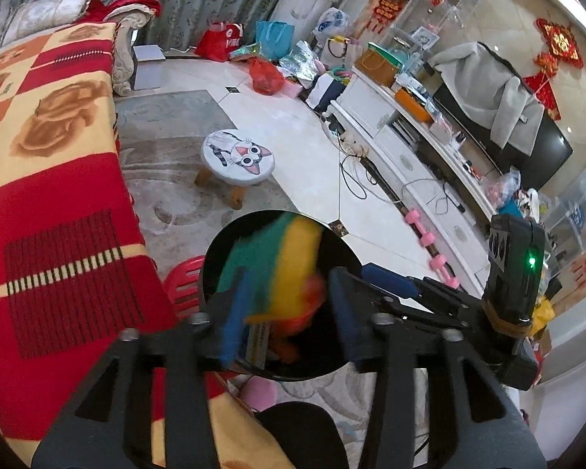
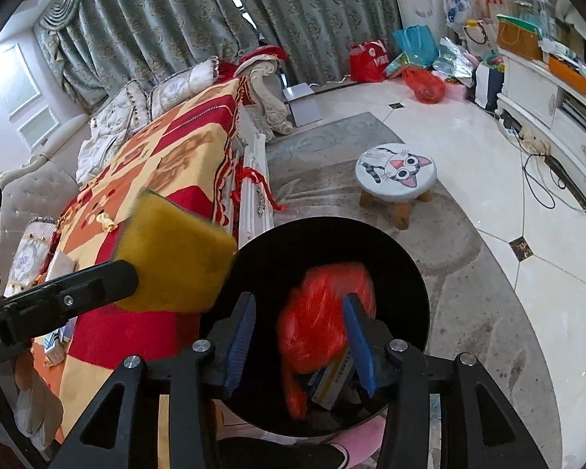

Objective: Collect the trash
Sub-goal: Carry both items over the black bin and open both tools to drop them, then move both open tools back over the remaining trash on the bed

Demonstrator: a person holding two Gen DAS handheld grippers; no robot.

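I have both grippers over the round black trash bin (image 2: pixel 390 258), which stands on the floor beside the bed with its red-and-yellow patterned blanket (image 2: pixel 168 164). Left gripper (image 1: pixel 289 312): jaws parted; the yellow-and-green scouring sponge (image 1: pixel 277 262), motion-blurred, sits between and above them; I cannot tell whether a pad touches it. Right gripper (image 2: pixel 299 344): jaws apart, the blurred crumpled orange-red plastic bag (image 2: pixel 324 312) between them, above a small printed carton (image 2: pixel 332 383) in the bin.
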